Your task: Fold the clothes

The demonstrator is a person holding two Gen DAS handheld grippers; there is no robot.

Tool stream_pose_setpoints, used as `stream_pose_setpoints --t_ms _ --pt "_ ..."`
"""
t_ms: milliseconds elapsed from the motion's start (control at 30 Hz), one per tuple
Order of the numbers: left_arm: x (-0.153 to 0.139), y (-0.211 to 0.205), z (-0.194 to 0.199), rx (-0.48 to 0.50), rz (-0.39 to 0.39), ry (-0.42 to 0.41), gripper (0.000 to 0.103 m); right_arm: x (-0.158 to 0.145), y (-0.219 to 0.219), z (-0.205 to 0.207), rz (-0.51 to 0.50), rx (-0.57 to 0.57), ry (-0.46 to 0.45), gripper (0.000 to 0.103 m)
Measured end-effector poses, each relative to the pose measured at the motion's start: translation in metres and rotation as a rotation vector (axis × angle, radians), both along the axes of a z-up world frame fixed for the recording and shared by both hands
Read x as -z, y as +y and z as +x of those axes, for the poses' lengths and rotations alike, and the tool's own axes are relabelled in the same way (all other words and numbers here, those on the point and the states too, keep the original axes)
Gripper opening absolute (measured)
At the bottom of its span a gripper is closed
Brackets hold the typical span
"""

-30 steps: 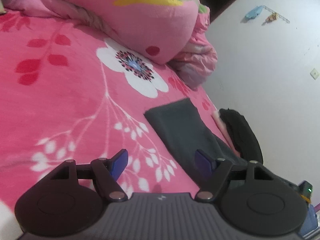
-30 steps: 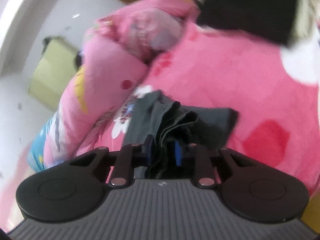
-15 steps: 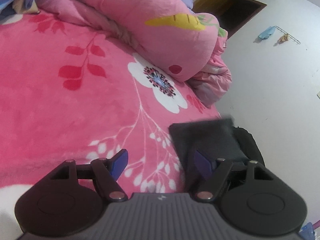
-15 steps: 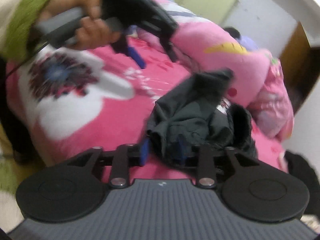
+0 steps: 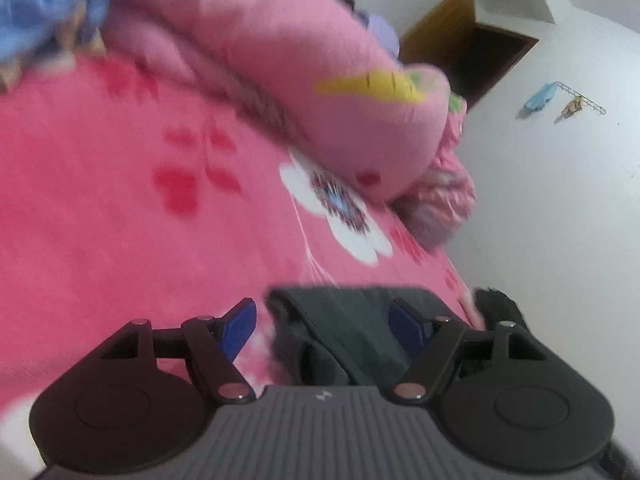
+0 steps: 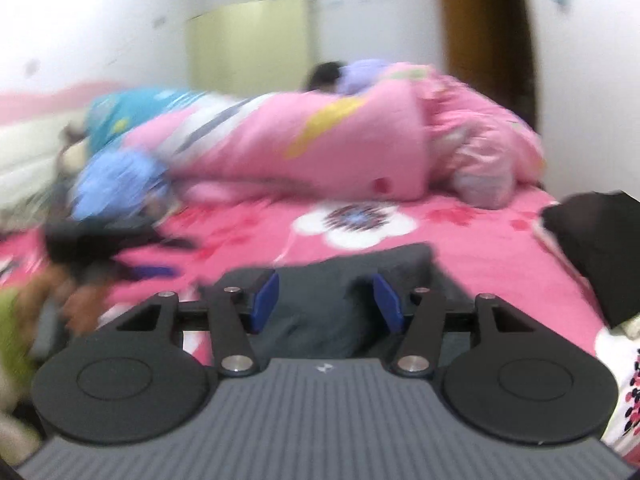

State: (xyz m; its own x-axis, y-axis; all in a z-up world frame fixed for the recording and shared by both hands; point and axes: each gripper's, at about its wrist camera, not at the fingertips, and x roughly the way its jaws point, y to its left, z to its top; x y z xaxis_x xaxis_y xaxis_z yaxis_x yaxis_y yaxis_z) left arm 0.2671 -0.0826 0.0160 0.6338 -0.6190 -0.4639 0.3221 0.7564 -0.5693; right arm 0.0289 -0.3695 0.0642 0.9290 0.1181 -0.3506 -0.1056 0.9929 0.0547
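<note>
Both grippers are hanging over the bed [image 5: 100,208], which is wearing a hot-pink blanket printed with red leaves and a big white flower [image 5: 340,216].

The left gripper [image 5: 324,322] is standing with its blue pads [image 5: 240,326] spread wide, nothing between them. Under and just past it a dark grey garment [image 5: 344,320] is lying on the blanket near the bed's right edge, partly bunched on its left side and flatter toward the right pad.

The right gripper [image 6: 326,300] is also gaping, its blue pads [image 6: 266,300] apart and pinching nothing. The same garment [image 6: 320,308] is sitting right beneath it on the blanket, rumpled into a low heap, its far edge reaching toward the flower [image 6: 356,220]. Whether either pad is brushing the cloth I cannot tell; the picture is smeared.

In the right view a hand [image 6: 76,300] is showing at the left, blurred, with a green sleeve [image 6: 12,332] behind it and a dark tool above it.

A pink quilt [image 6: 320,152] is lying heaped across the far side of the bed, a yellow shape on it, with blue bedding [image 6: 120,184] at its left end. Another black cloth [image 6: 600,248] is resting at the bed's right edge, well apart from the grey one. A pale cupboard [image 6: 248,48] and a brown door [image 6: 484,32] are standing against the far wall.
</note>
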Motion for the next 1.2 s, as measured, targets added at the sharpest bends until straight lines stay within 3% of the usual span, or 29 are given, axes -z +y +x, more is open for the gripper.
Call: stream_pose_setpoints --t_ms 67,167,233,367,467,567,700,800,867,1067,1200 --pt "-0.011 -0.005 -0.004 0.010 0.034 -0.060 0.074 -0.001 -0.005 0.021 0.011 0.046 -0.003 0.048" --pt "-0.019 -0.030 -0.011 0.121 0.040 -0.100 0.075 0.009 -0.003 0.053 0.023 0.026 0.024 0.036" --pt "-0.015 -0.053 -0.016 0.216 0.044 -0.095 0.075 0.021 -0.001 0.075 0.018 0.010 0.068 0.031" --pt "0.008 -0.094 -0.023 0.355 0.110 -0.057 0.075 0.057 -0.026 0.093 0.002 0.113 0.196 0.028" --pt "0.033 -0.099 -0.018 0.359 0.145 0.015 0.074 0.080 -0.066 0.087 0.070 0.246 0.279 0.026" --pt "0.034 -0.093 -0.015 0.361 0.114 0.018 0.075 0.085 -0.095 0.070 0.220 0.274 0.280 0.027" --pt "0.026 -0.085 -0.014 0.337 0.110 0.037 0.075 0.077 -0.103 0.059 0.303 0.260 0.258 0.031" --pt "0.017 -0.073 -0.024 0.326 0.107 0.043 0.076 0.066 -0.117 0.045 0.437 0.278 0.218 0.051" --pt "0.014 -0.060 -0.030 0.319 0.094 0.071 0.076 0.060 -0.133 0.035 0.543 0.308 0.202 0.056" --pt "0.028 -0.038 -0.049 0.336 -0.020 0.271 0.079 0.075 -0.160 0.010 0.827 0.337 0.295 0.064" --pt "0.031 -0.046 -0.052 0.317 -0.051 0.301 0.087 0.089 -0.154 0.015 0.876 0.355 0.346 0.068"
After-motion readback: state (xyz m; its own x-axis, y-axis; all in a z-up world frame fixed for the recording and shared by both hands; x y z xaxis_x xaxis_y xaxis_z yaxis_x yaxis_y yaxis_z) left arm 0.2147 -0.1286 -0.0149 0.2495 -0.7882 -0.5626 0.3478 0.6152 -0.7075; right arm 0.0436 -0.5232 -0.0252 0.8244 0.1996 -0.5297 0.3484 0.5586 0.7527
